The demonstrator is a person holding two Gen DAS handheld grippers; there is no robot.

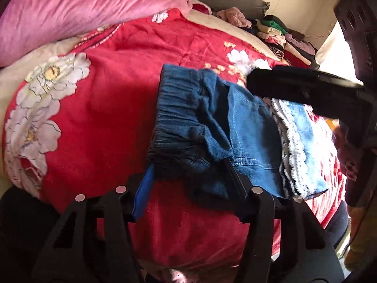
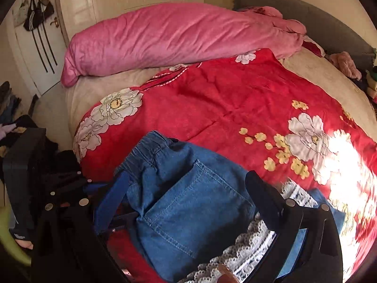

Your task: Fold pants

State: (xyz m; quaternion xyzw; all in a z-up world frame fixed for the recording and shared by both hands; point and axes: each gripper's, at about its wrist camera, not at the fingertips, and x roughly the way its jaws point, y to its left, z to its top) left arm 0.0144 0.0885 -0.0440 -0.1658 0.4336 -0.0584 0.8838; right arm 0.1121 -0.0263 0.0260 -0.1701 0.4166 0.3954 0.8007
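Left gripper [image 1: 190, 176] angles steeply downward, its blue-padded finger and black finger set on either side of the elastic waistband of the blue denim pants [image 1: 212, 127] — whether the pads actually press the cloth cannot be told. Right gripper [image 2: 188, 188] also tilts down, jaws spread wide over the denim, gripping nothing; in the left wrist view its dark body reaches in from the right.
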